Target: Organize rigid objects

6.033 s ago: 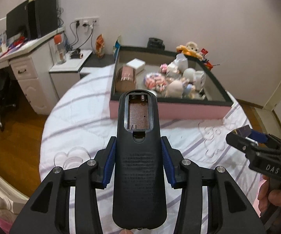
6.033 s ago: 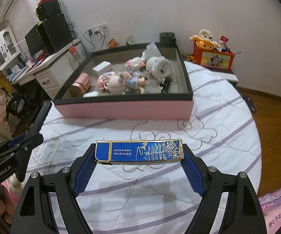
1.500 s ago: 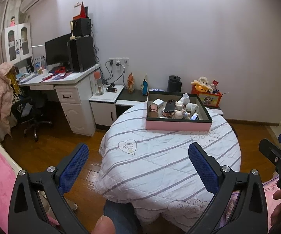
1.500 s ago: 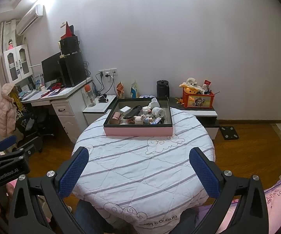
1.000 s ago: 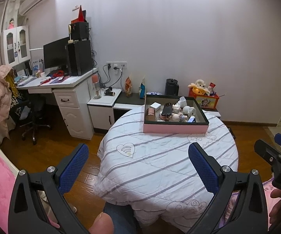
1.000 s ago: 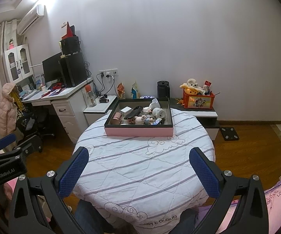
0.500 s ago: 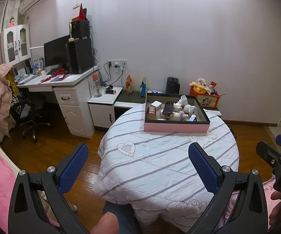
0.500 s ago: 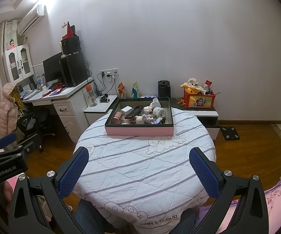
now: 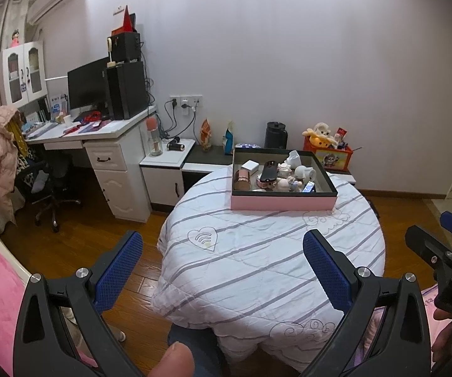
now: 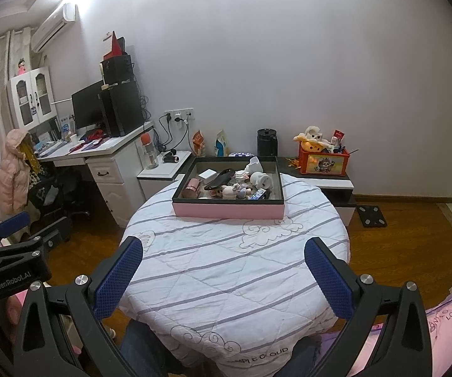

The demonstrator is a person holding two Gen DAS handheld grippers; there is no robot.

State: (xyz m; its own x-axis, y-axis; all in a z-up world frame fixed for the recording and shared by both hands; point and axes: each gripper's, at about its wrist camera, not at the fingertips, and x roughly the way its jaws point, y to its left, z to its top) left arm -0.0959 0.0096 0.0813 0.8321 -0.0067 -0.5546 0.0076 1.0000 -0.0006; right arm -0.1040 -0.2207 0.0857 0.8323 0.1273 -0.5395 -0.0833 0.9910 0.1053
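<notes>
Six seconds ago the left claw (image 9: 222,260) clamps a black remote and the right claw (image 10: 224,265) clamps a blue box, both close over the surface (image 10: 226,267) near the tray (image 10: 226,210). Now both claws are spread wide with nothing between the pads and sit well back from the surface. The remote (image 9: 269,171) and the blue box (image 9: 308,187) now lie inside the tray among the figurines. Over the last second and a half the views barely shift.
</notes>
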